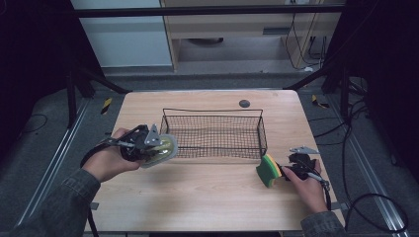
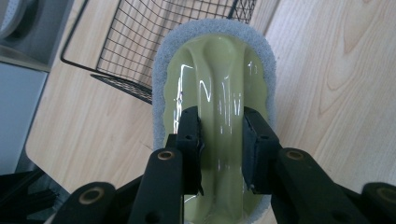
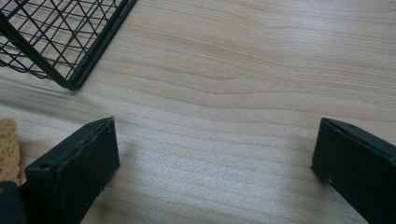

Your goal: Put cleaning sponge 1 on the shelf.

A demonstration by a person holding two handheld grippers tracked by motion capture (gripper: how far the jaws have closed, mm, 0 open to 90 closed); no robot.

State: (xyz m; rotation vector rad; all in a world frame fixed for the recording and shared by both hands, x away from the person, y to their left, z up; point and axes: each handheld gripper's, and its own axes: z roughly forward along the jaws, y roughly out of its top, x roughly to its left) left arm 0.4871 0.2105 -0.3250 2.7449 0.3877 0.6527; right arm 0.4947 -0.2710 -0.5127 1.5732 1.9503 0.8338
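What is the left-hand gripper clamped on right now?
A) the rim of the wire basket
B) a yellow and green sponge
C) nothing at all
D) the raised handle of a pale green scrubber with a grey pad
D: in the left gripper view the left gripper has both black jaws pressed against the raised handle of the pale green scrubber, beside the wire basket.

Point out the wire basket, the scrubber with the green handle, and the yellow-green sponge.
wire basket [image 1: 216,112]: high view, far rim wire.
scrubber [image 2: 219,70]: left gripper view, glossy green handle.
sponge [image 1: 268,171]: high view, yellow-green side face.
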